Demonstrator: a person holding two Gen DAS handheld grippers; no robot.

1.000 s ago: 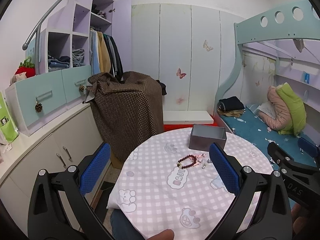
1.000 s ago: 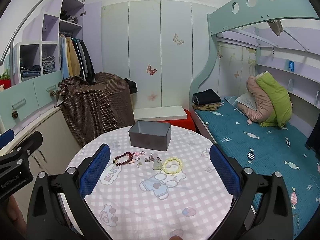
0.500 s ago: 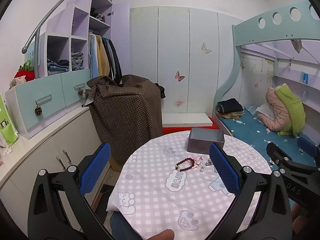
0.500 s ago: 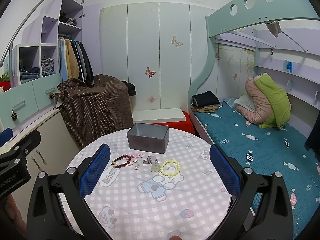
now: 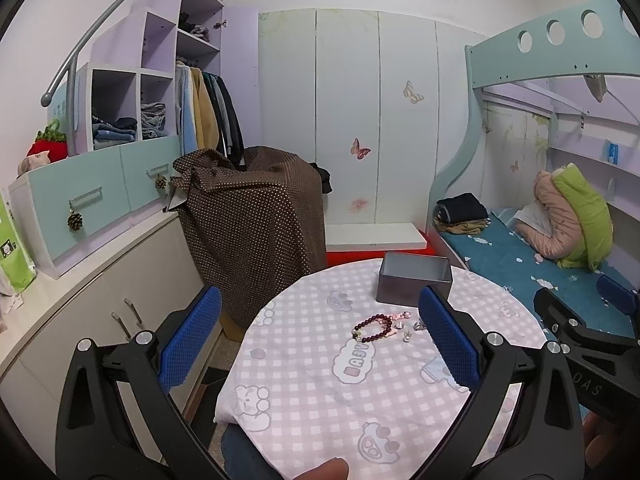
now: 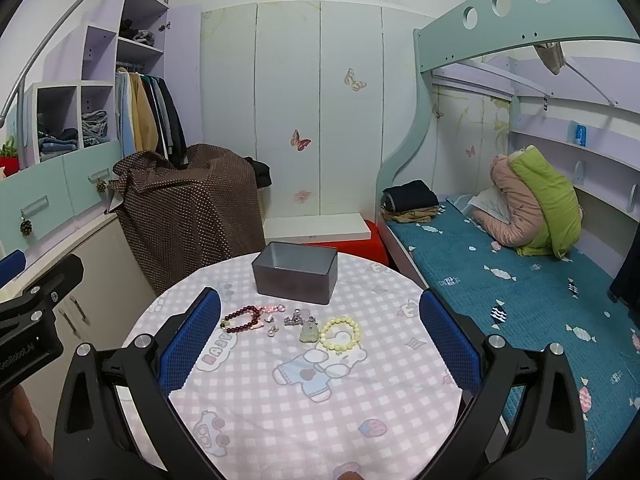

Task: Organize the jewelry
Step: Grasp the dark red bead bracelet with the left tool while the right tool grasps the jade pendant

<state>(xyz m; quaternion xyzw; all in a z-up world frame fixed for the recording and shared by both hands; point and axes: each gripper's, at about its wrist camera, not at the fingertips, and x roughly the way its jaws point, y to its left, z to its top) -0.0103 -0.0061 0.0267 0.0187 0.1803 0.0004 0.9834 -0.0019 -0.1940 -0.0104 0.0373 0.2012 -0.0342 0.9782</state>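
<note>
Hovering wide open and empty, the right gripper [image 6: 320,344] and left gripper [image 5: 320,344] should descend onto one piece, likely the yellow bracelet [image 6: 341,333], before lifting it to the far grey box [image 6: 295,267]

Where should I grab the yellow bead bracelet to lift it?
Take the yellow bead bracelet from above, pinching one side of its ring, one finger inside the loop and one outside. It lies flat on the tablecloth, so there is no edge to grip from the side. Choose its right arc, away from the green pendant beside it.
</note>
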